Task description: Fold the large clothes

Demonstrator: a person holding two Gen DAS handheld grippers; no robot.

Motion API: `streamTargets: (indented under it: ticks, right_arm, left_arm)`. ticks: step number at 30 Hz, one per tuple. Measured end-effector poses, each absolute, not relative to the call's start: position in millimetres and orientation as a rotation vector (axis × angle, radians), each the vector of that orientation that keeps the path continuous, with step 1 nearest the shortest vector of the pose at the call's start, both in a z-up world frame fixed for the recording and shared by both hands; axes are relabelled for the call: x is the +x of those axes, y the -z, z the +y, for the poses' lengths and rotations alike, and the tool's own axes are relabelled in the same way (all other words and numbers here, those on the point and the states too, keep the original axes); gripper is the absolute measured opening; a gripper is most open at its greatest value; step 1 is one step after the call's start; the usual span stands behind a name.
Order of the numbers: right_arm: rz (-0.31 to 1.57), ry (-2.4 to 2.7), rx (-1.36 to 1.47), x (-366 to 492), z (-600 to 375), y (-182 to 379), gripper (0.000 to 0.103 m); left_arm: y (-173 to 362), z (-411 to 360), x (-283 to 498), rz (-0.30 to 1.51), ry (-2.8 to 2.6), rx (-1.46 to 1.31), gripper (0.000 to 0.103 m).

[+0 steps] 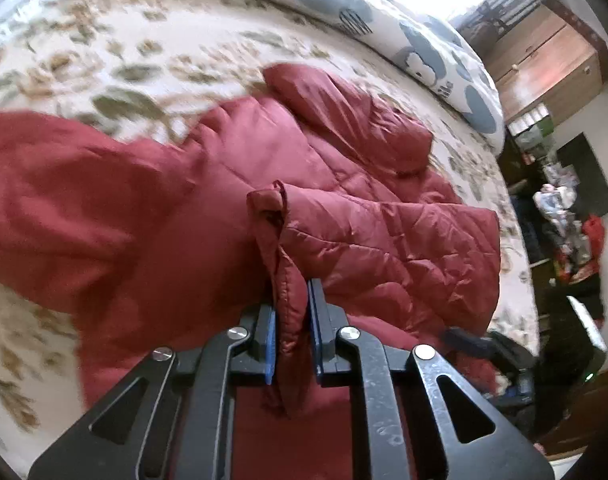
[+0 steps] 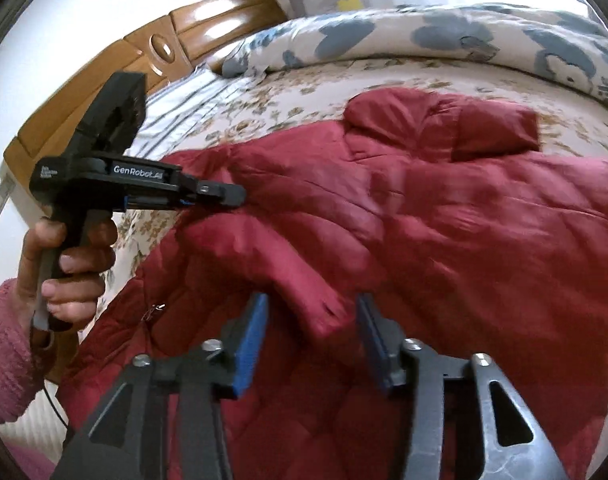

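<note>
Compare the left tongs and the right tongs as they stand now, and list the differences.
The left tongs are shut, blue pads pinching a fold of the quilted dark red puffer jacket; the right tongs stand open, pads apart.
The left tongs hold fabric; the right tongs hold nothing, with a sleeve cuff lying loose between the pads.
Both are black with blue pads and point down at the jacket on the floral bedspread.

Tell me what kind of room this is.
Most likely a bedroom: a red padded jacket lies on a bed with a floral sheet, a wooden headboard behind it, and a blue-patterned duvet along the far side.
</note>
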State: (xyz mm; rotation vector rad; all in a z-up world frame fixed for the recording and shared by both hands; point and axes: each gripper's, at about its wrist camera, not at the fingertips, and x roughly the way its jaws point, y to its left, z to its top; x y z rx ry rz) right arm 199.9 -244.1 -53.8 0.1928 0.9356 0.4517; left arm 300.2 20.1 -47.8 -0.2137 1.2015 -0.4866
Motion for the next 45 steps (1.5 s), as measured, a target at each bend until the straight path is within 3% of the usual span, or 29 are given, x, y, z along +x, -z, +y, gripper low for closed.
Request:
streamTargets:
  ticks: [9,12,16,23,29,33,39,45]
  right_arm:
    - [0.863,-0.087,0.282,208,-330,40,0.051]
    - [0.919,-0.024,0.327,226,-348,57,0.057]
    - [1.017,0.013,0.334,243,-352,92,0.057]
    - [1.03,0.048,0.287,244,-345,107,0.058]
    - [1.027,0.055,0.282,243,-344,108,0.058]
    - [1.025,0.05,0.286,236,-343,95,0.058]
    - [0.962,0.015,0.25,225,-327,70,0.059]
    - [1.05,0.034,0.162,238,-319,107,0.059]
  left_arm:
    - [52,38,299,1.168,0.43,-0.099,0.012]
    - [51,29,296,1.158,0.388,-0.036,0.017]
    - [33,36,282,1.097,0.346,-0.019,0.018]
    - [-3,33,266,0.998,0.505,-0.142,0.018]
    - [48,-22,279,1.078,0.486,0.003,0.018]
    - [84,-16,289,1.162,0.462,-0.04,0.017]
    - [91,-11,291,1.177,0.462,-0.069,0.013]
    - [97,-9,287,1.173,0.473,-0.061,0.013]
